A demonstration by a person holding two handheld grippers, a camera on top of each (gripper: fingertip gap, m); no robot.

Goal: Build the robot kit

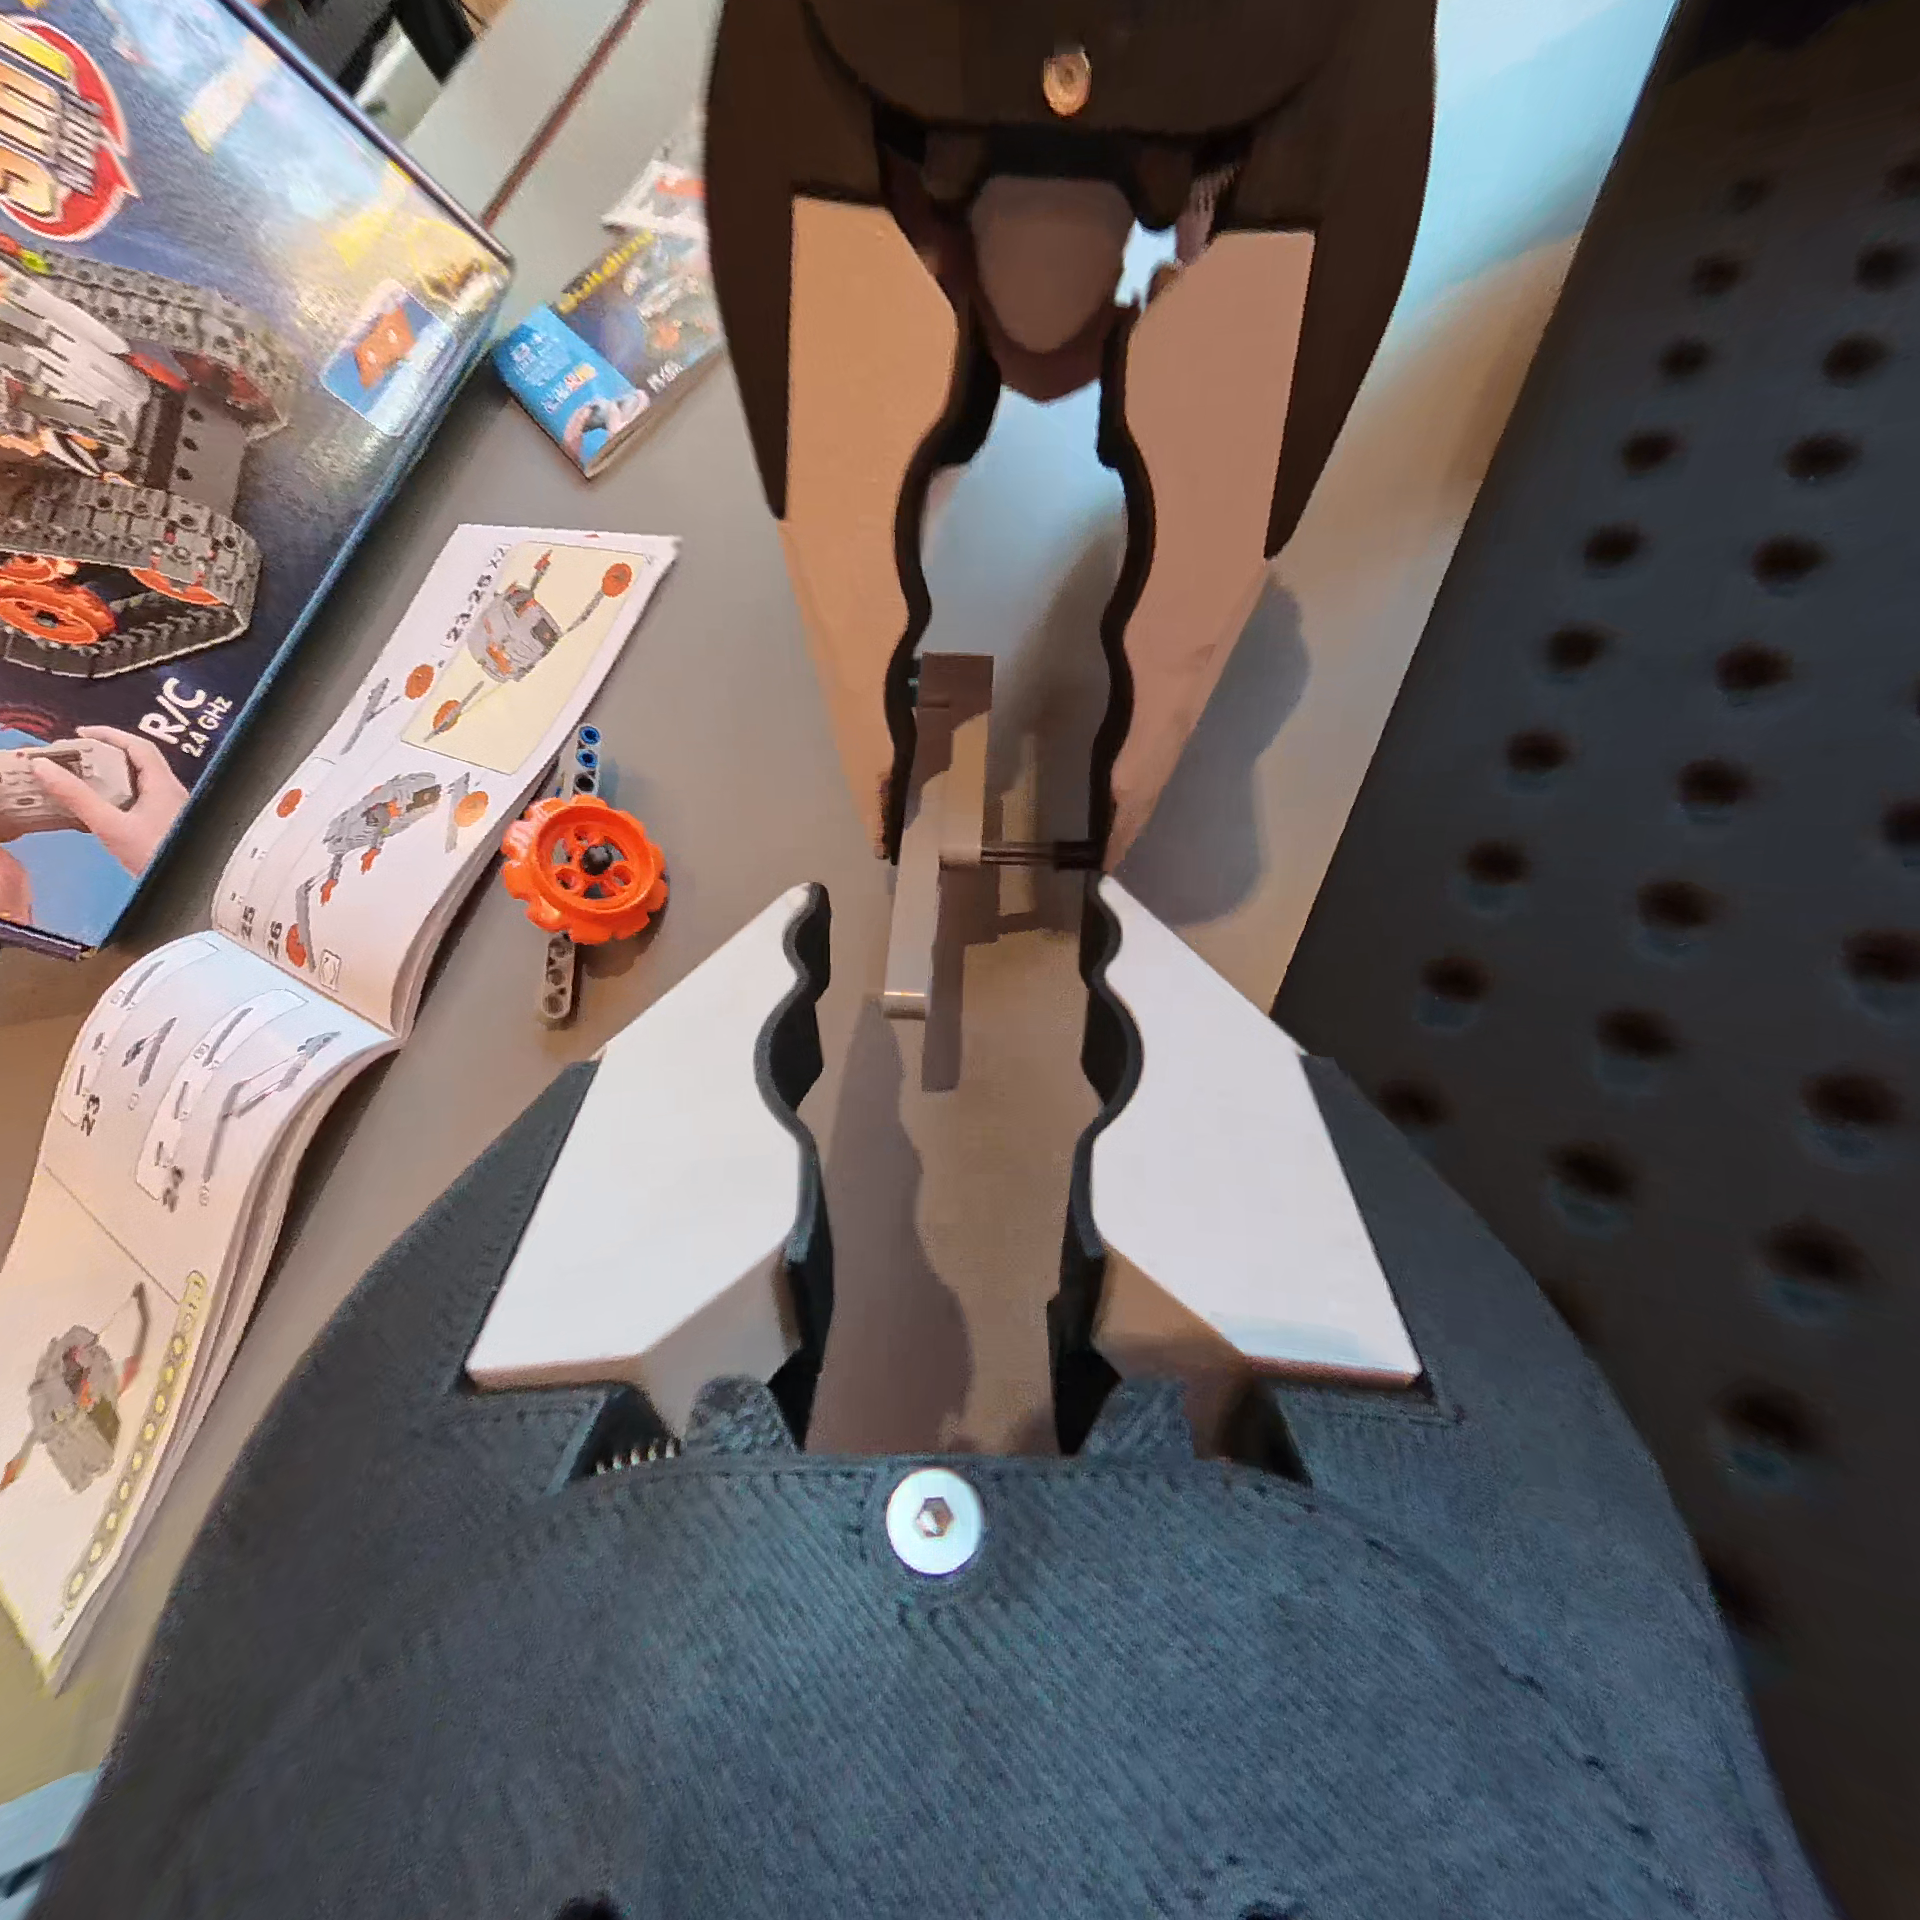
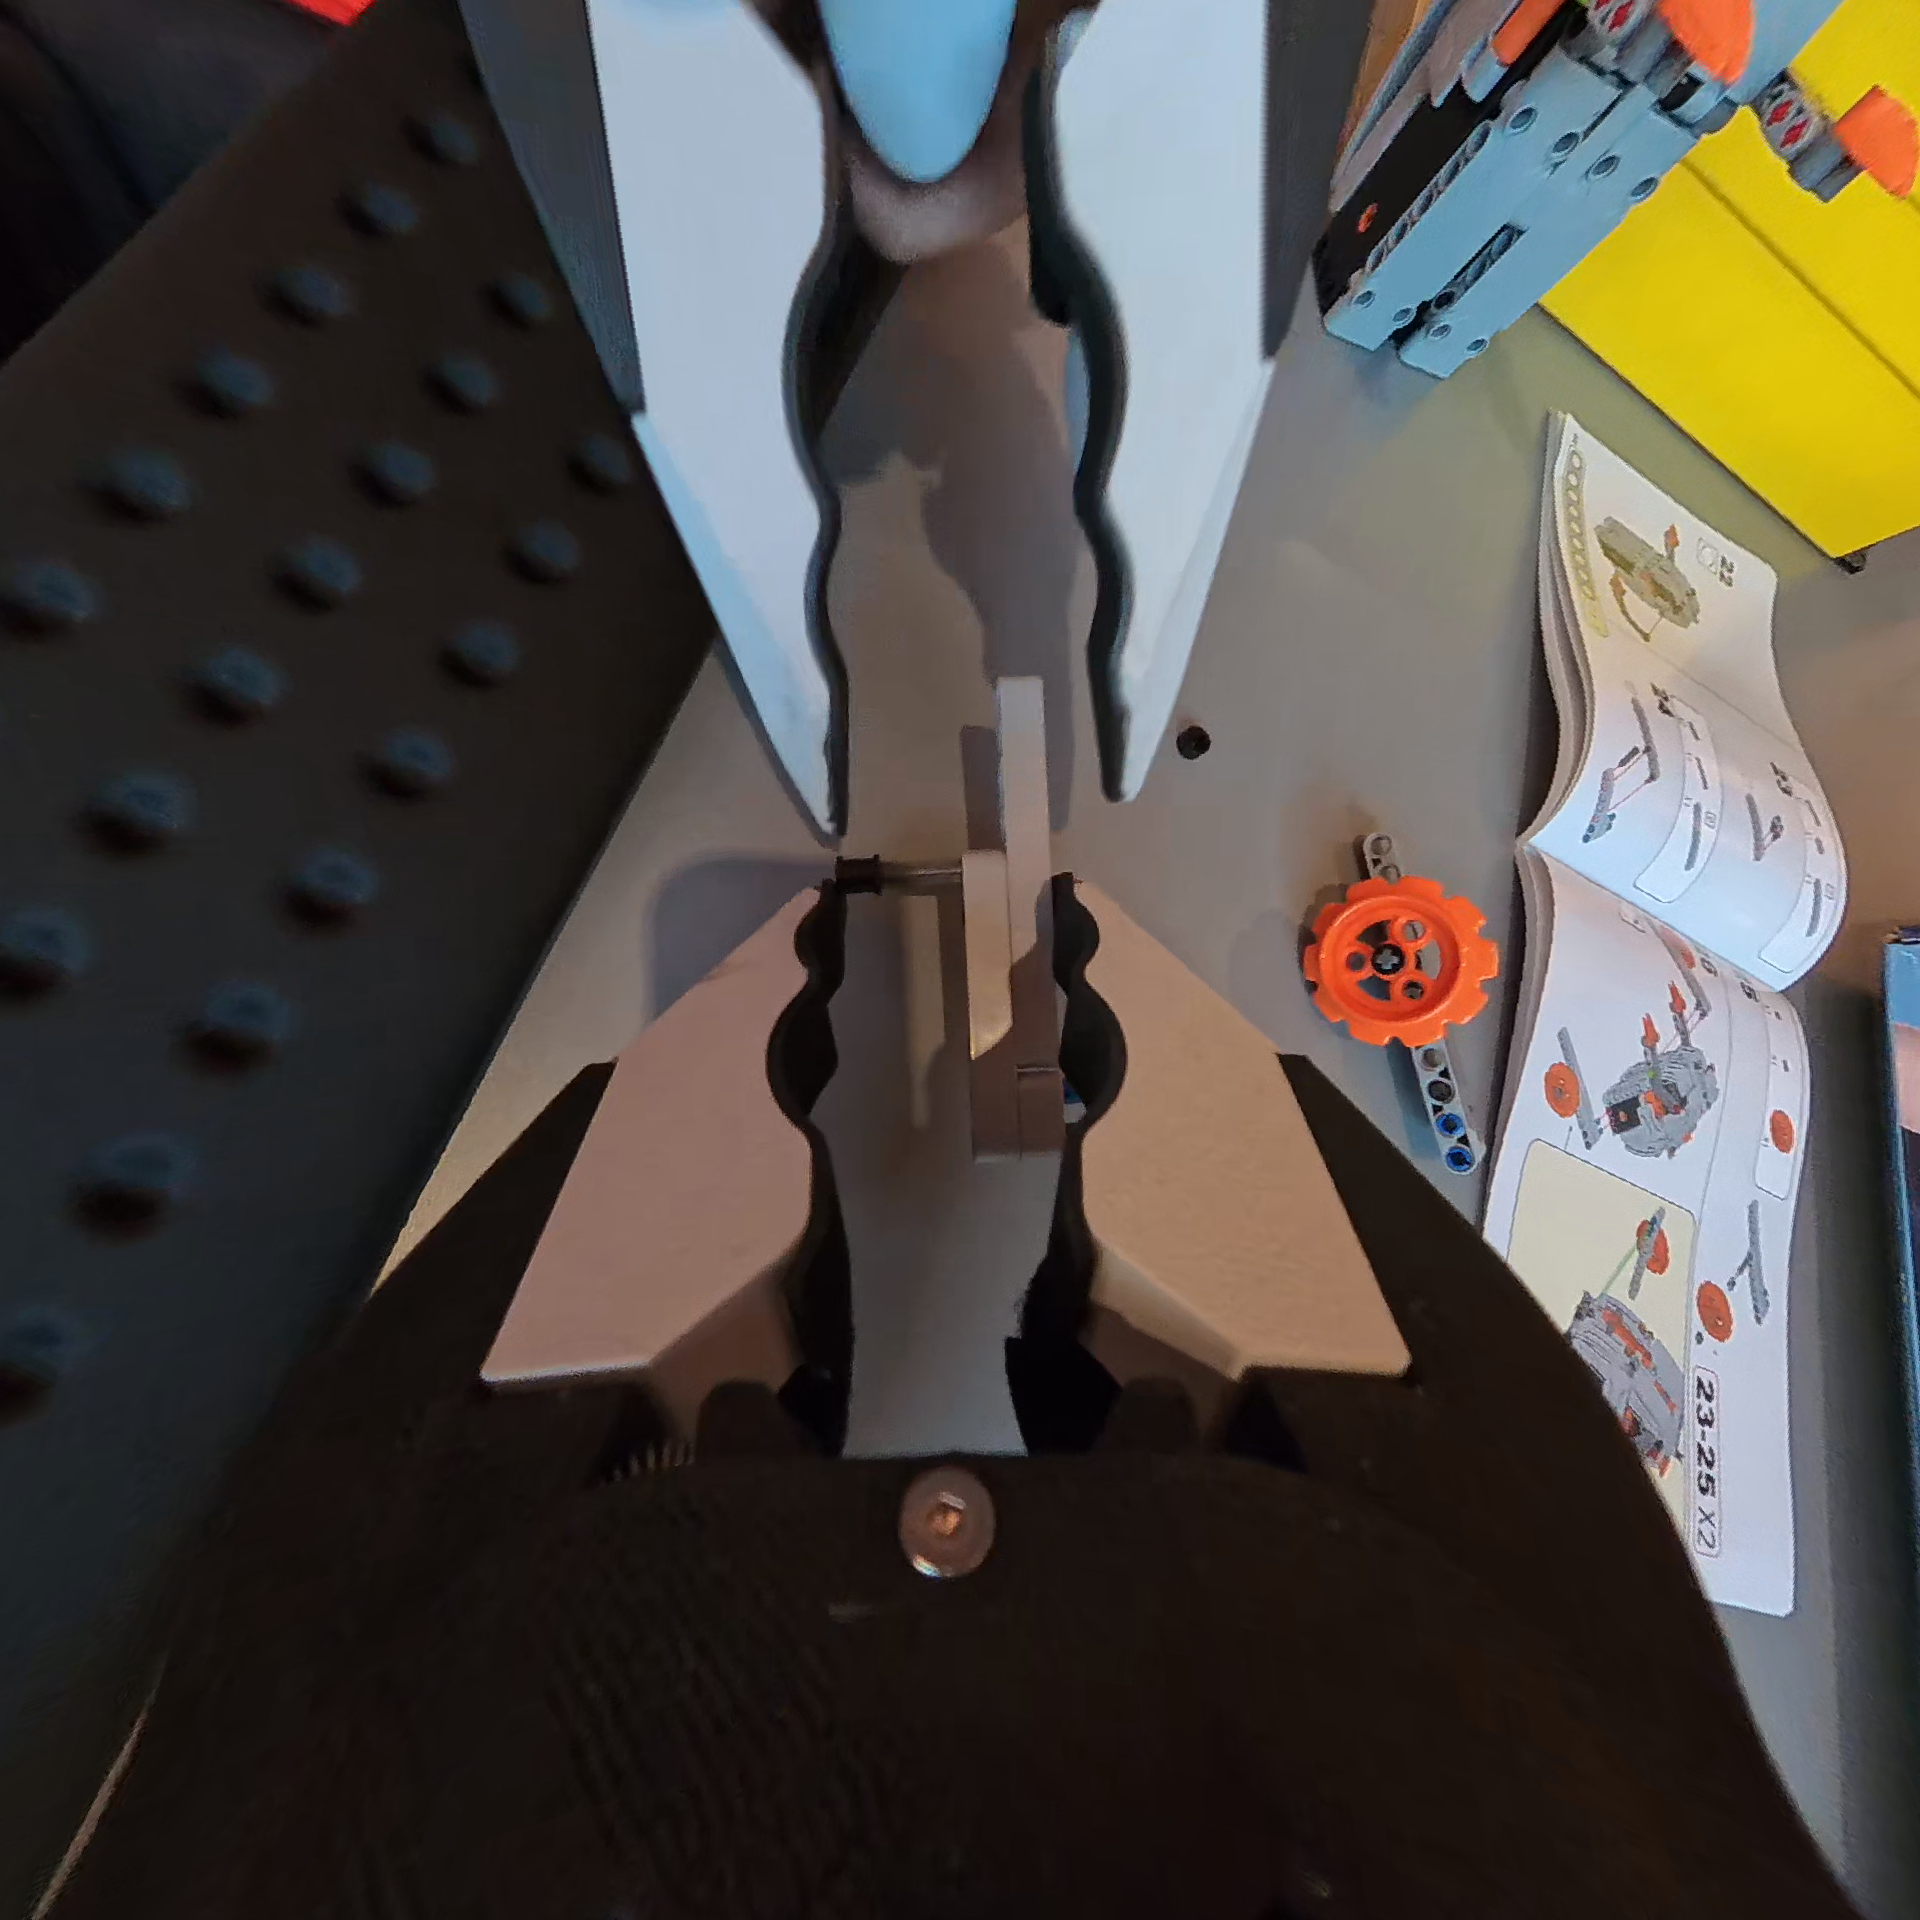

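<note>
A grey beam assembly (image 1: 940, 800) with a black axle (image 1: 1044, 854) through it sits between the two grippers, which face each other tip to tip. My right gripper (image 2: 940, 894) is shut on it: one fingertip bears on the axle end (image 2: 857, 871), the other on the grey beam (image 2: 1003, 997). My left gripper (image 1: 961, 904) is open. Its fingers straddle the beam's near end without touching it. The right gripper also shows in the left wrist view (image 1: 1003, 847), and the left gripper in the right wrist view (image 2: 977, 805).
An orange toothed wheel on a grey beam (image 1: 582, 868) (image 2: 1397, 961) lies beside an open instruction booklet (image 1: 312, 935) (image 2: 1683, 1039). A toy box (image 1: 156, 468) and leaflet (image 1: 603, 364) lie beyond. A black holed panel (image 1: 1662, 831) (image 2: 260, 623) flanks the grippers. A part-built model (image 2: 1507, 187) rests on a yellow box (image 2: 1766, 364). Only a small space, under 4 cm, lies between the two pairs of fingers.
</note>
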